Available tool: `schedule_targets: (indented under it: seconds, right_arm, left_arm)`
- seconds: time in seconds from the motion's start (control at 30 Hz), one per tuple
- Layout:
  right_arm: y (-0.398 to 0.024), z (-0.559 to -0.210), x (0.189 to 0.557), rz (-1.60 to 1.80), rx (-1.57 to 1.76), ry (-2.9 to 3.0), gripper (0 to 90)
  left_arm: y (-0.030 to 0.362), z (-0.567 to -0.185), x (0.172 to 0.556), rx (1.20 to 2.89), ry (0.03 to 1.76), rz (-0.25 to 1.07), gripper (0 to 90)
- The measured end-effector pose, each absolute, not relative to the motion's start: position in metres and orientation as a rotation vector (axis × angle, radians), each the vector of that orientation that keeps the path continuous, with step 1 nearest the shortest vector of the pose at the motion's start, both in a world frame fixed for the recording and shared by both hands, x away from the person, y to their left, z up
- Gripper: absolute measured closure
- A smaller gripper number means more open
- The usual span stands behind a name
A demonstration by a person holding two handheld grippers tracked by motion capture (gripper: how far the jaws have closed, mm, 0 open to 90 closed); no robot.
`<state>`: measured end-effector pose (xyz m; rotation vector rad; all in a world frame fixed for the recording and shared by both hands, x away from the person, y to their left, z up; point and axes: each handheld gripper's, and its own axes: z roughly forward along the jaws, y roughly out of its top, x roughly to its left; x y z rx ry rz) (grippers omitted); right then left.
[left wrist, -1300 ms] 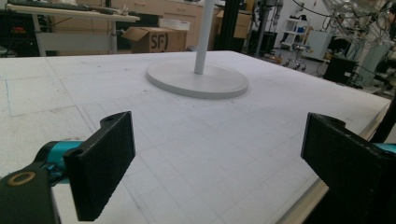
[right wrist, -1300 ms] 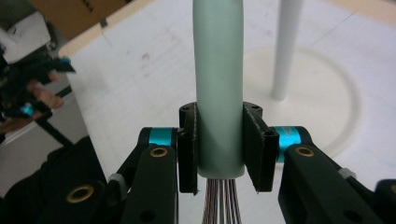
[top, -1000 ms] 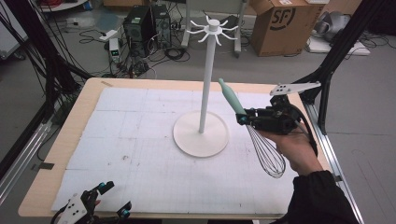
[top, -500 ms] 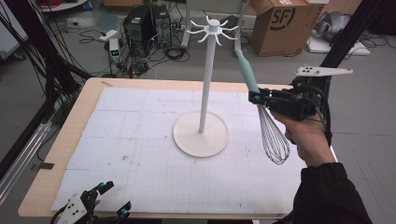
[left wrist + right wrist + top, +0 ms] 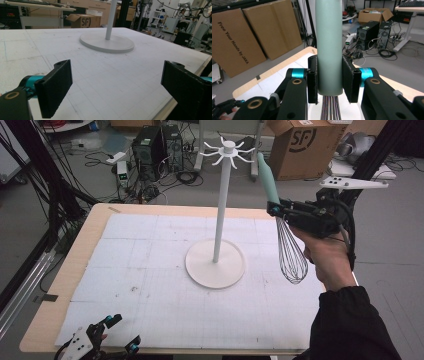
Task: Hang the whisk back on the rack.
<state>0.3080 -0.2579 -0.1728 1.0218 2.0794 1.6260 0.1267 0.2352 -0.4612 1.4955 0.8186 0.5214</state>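
In the high view the right gripper (image 5: 274,210) sits at the right of the frame, level with the upper half of the white stand (image 5: 216,247), its jaws closed on the pale green handle of a whisk (image 5: 280,230); the handle rises up and slightly left toward the stand's ring of hooks at the top centre, while the wire balloon hangs down below the jaws, above the right edge of the white mat (image 5: 150,285), clear of the surface; the person's hand (image 5: 325,255) grips the tool from behind, a dark sleeve running to the lower right corner, and the grey three-cornered plate rides above; in the right gripper view the gripper (image 5: 329,80) shows both black pads pressed flat against the handle of the whisk (image 5: 329,45) at its lower end, the wires emerging just beneath; the stand's round base rests near the middle of the mat, its pole upright; the left gripper (image 5: 120,335) lies at the lower left of the high view, at the near edge of the table (image 5: 75,265), its jaws spread wide with nothing between them; in the left gripper view the gripper (image 5: 117,87) has its pads far apart over bare mat (image 5: 105,75), with the stand (image 5: 107,42) farther off at upper centre.
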Motion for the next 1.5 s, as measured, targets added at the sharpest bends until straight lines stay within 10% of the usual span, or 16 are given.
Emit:
schedule_targets:
  seconds: [1.5]
  right_arm:
    - [-0.220,-0.198,0.335,1.674,1.054,2.133,68.4]
  left_arm:
    - [0.239,-0.461,0.123,1.494,0.822,0.536,10.7]
